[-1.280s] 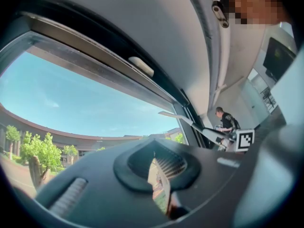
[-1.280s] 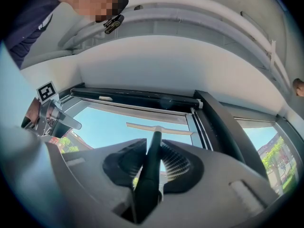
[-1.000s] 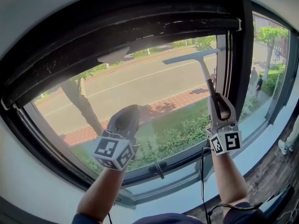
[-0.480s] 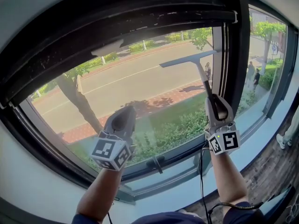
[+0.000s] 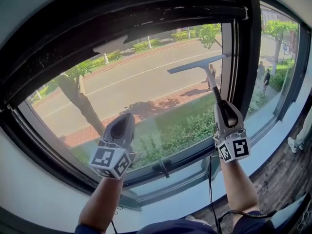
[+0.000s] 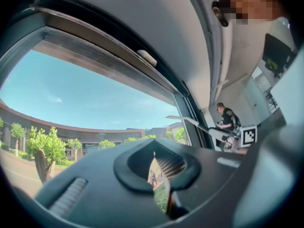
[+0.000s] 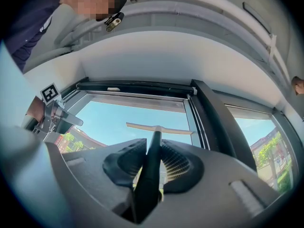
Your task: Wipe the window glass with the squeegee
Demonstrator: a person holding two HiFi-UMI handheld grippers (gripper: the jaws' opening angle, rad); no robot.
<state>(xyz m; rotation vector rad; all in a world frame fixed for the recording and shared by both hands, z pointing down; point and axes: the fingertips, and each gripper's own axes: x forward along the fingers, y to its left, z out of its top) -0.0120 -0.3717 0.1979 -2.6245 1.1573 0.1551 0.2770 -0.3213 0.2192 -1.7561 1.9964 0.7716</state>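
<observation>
Right tool [image 5: 225, 108] clamped on dark handle of grey T-shaped squeegee [image 5: 197, 64] — blade at upper right of clear window glass [image 5: 131, 89], beside black frame post [image 5: 248, 57]. Left tool [image 5: 123, 126] lower left — jaws together bar thin slit, nothing between.

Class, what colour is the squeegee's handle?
The squeegee handle is black, clearest in the right gripper view.

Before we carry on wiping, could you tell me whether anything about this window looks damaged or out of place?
A ragged dark piece hangs from the upper frame over the glass; I cannot tell what it is. The frame looks flecked with white. The squeegee sits straight in the right gripper.
</observation>
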